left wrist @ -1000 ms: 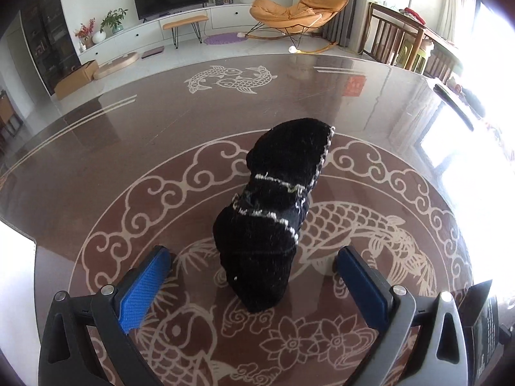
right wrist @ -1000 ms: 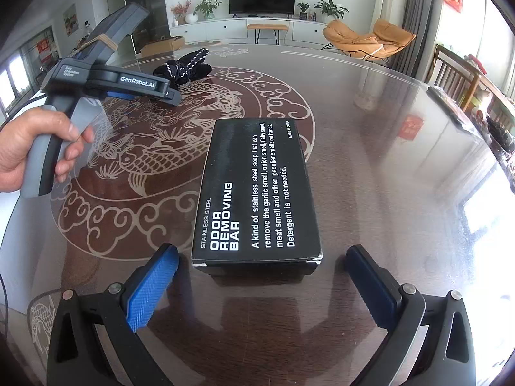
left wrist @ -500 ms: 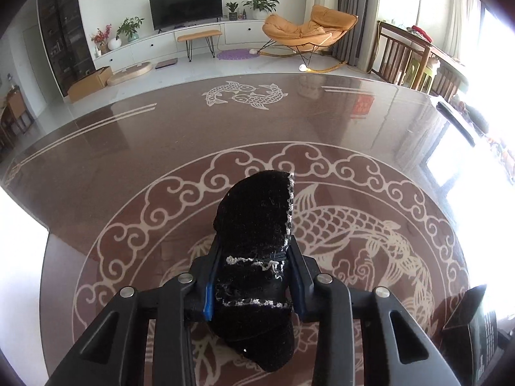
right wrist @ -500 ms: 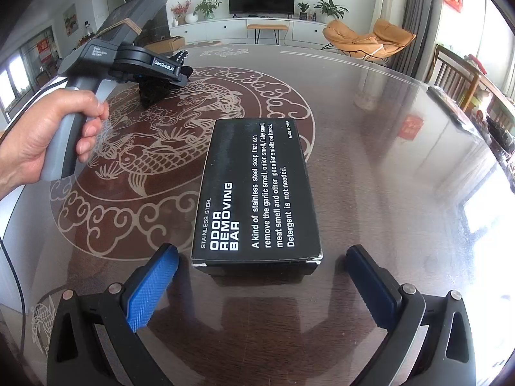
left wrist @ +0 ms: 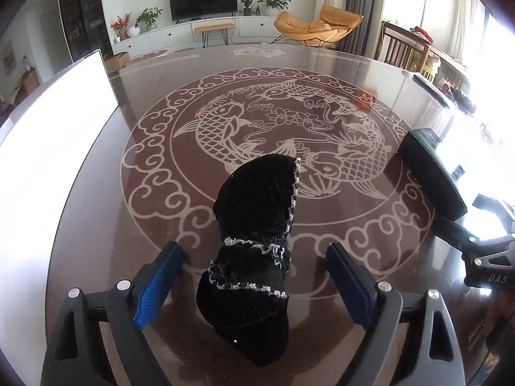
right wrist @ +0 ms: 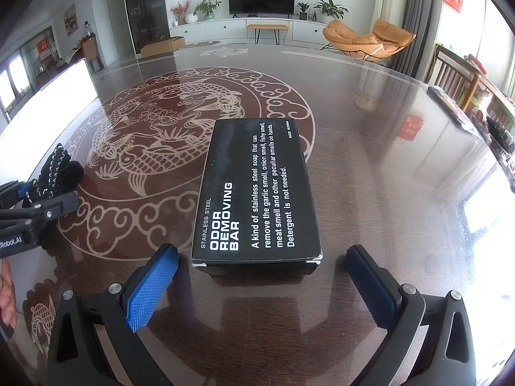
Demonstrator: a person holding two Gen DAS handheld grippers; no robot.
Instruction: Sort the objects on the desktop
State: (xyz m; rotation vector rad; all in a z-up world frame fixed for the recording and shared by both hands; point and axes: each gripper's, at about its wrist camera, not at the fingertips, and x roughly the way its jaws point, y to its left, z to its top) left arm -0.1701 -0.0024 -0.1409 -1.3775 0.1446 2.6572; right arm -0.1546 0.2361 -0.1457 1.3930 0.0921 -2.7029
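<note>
A black knitted glove (left wrist: 257, 241) with white stitching lies on the brown fish-pattern table (left wrist: 257, 122). My left gripper (left wrist: 254, 276) is open, its blue pads on either side of the glove's cuff, not touching it. The glove also shows at the left edge of the right wrist view (right wrist: 56, 173). A black box labelled "odor removing bar" (right wrist: 257, 193) lies flat in front of my right gripper (right wrist: 262, 280), which is open and empty, its pads wider than the box's near end. The box also shows in the left wrist view (left wrist: 431, 173).
A bright white sheet or panel (left wrist: 48, 122) lies at the table's left edge. Dark items (right wrist: 450, 106) lie along the far right rim. A wooden chair (left wrist: 405, 48) stands behind the table. The person's hand (right wrist: 6, 296) holds the left gripper.
My left gripper shut on the glove, carried it from the table's far side to the near left, and has now opened, leaving it on the table. The right gripper and box have not moved.
</note>
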